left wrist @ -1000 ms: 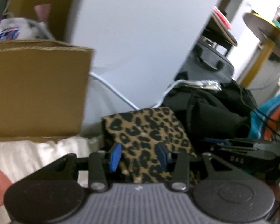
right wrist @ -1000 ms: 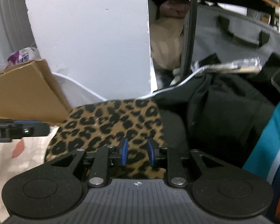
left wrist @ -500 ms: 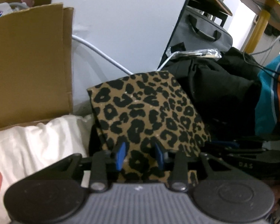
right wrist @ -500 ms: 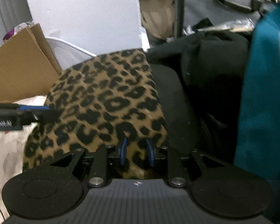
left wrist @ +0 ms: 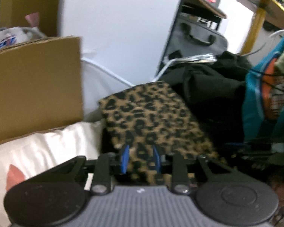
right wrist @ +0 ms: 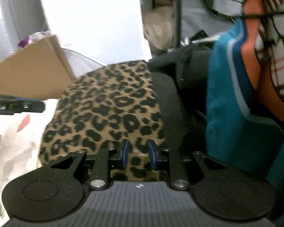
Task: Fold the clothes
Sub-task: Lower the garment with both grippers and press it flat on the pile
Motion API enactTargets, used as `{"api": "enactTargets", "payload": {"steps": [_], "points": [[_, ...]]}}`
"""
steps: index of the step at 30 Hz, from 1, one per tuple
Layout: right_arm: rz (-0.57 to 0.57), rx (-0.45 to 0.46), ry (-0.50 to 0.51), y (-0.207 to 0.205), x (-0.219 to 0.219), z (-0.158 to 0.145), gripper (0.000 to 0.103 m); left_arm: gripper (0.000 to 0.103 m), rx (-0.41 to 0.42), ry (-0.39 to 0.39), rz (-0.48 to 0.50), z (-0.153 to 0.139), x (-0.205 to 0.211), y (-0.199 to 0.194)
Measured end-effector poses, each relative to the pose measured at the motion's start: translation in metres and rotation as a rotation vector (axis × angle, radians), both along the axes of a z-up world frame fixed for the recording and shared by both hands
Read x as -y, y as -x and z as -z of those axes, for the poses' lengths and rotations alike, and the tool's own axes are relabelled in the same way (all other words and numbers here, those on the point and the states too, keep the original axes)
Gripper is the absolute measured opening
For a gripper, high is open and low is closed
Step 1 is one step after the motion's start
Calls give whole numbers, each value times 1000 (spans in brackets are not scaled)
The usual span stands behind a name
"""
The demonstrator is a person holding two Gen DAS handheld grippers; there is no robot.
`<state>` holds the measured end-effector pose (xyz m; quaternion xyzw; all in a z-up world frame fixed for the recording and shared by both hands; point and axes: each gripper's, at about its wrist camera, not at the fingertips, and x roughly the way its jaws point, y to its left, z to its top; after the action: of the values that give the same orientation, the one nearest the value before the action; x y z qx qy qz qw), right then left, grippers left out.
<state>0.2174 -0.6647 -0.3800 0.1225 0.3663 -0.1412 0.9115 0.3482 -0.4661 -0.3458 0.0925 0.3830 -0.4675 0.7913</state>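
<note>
Leopard-print cloth [left wrist: 153, 117] between both hand-held grippers' jaws

Left gripper [left wrist: 140, 158] fingers have just narrowed over leopard cloth [left wrist: 153, 117].

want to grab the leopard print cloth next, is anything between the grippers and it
Nothing visible. The leopard print cloth lies right ahead of the right gripper and the left gripper, its near edge between both sets of jaws.
</note>
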Motion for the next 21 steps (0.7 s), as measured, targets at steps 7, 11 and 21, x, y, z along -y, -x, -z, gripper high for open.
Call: {"api": "enactTargets", "payload": {"steps": [7,11,21], "points": [[-57,29,-25,-11,-24,2,29,30,-21,23,67,12,22,28],[-64,8,-30,-11,-32,16,29,30,-17,-25,69,35,27,33],[-40,-41,-56,28,-33,49,29,34,-9,-58,19,56,2,30]]}}
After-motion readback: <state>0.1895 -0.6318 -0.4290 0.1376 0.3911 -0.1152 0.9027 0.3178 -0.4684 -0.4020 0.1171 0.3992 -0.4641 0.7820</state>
